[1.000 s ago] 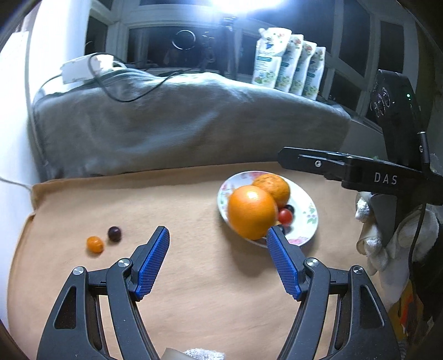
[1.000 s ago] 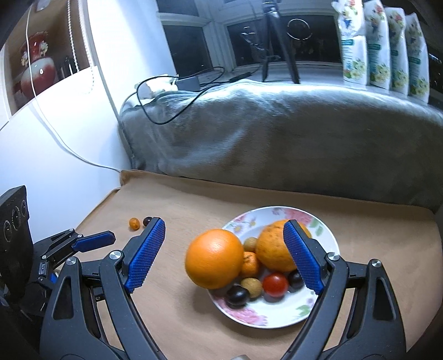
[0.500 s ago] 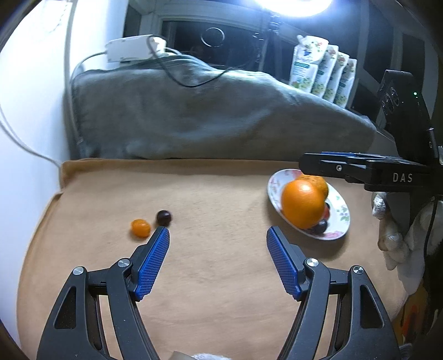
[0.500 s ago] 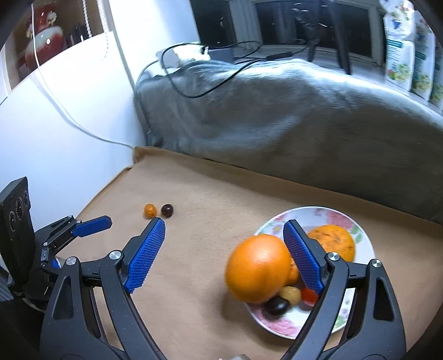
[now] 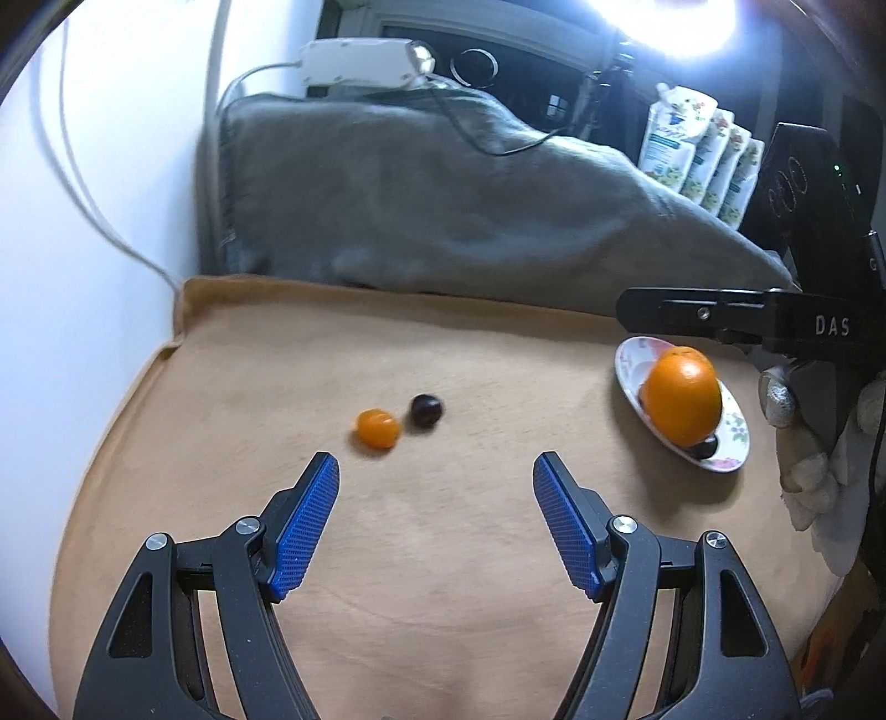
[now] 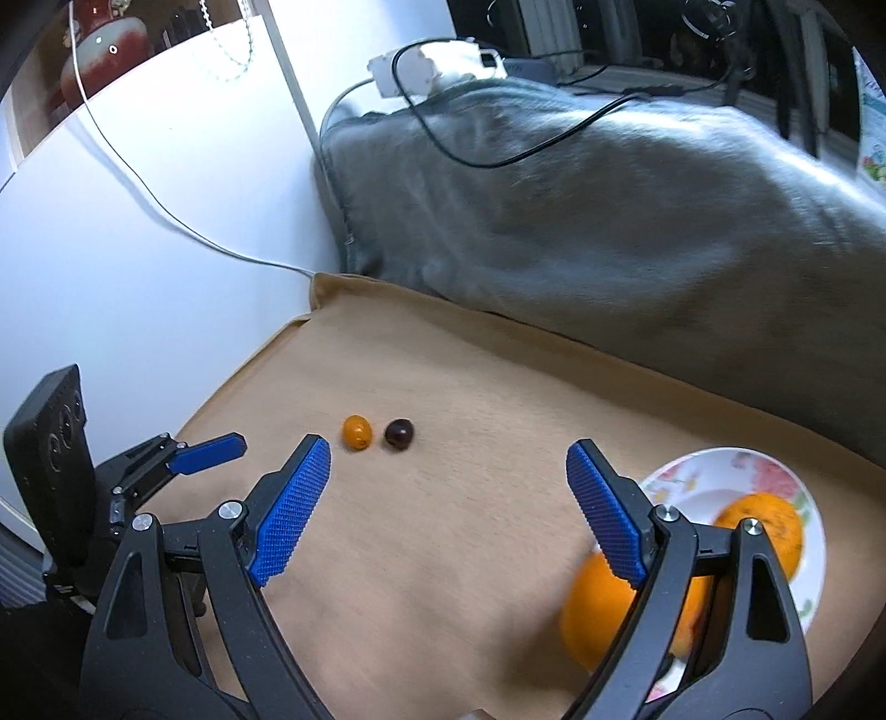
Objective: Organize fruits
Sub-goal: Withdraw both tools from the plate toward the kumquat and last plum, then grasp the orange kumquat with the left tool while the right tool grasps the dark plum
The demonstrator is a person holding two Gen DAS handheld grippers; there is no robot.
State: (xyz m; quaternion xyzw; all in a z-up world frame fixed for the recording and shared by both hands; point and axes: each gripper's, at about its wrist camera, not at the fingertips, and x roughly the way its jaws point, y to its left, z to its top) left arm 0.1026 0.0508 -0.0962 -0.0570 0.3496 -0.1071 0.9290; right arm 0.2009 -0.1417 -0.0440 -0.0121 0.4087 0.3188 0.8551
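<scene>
Two strays, kumquat (image 5: pixel 377 428) and dark grape (image 5: pixel 426 410), now ahead of left gripper (image 5: pixel 436 482), previously off left; both grippers' jaws apart, empty; pickup looks imminent.

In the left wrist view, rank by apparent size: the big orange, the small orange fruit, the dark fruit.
1. Big orange, though it lies farther away.
2. Small orange fruit.
3. Dark fruit, nearly alike with the small one.

A hard white lamp (image 5: pixel 686 22) glares from the top right, leaving the room dim, the grey blanket (image 5: pixel 443 210) motion-smeared, and the fisheye edges bent into black corners.
</scene>
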